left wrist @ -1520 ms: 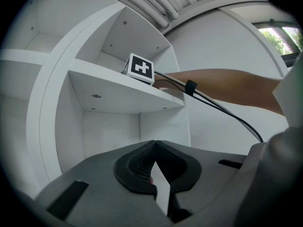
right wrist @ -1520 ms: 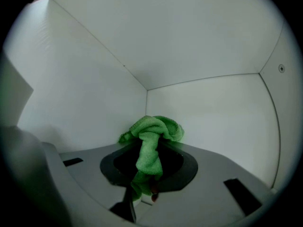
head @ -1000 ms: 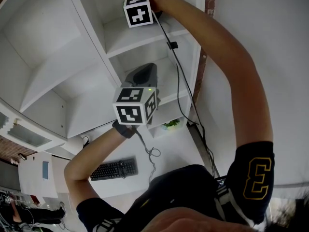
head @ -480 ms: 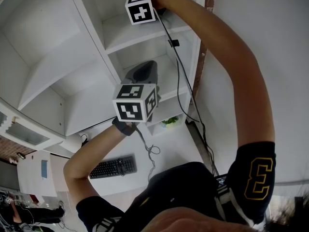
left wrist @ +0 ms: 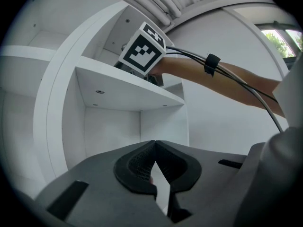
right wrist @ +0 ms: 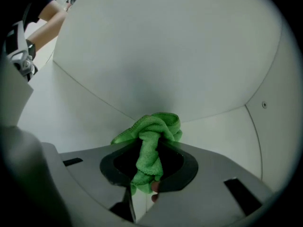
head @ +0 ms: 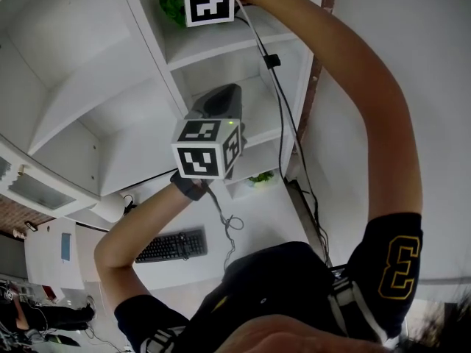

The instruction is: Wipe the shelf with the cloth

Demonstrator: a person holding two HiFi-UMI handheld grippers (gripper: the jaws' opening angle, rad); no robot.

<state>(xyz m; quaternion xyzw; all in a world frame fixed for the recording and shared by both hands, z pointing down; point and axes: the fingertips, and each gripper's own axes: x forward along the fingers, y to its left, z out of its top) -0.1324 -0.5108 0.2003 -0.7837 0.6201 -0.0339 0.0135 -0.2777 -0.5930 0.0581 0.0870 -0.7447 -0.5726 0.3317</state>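
The white shelving fills the upper left of the head view. The shelf being wiped is seen as the board near the top centre, and a bench lies far below at centre. The right hand-held gripper is held up on that shelf at the top edge of the head view. Its jaws are pinched on the cloth: a green fold is gripped between them, and the rest is bunched out ahead, apparently against the white board. The left hand-held gripper is kept at the centre of the head view, in front of the compartment below. Its jaws are pressed together with nothing between them, and no part in the wiping is taken by it. Compared with a second ago, the right hand-held gripper has been carried leftward along the shelf. The cloth, then hidden behind the marker cube, is now shown as a green tuft at the cube's left. A stroke along the shelf is therefore judged to be under way, toward the board's left end. How much of the surface is left unwiped cannot be told.
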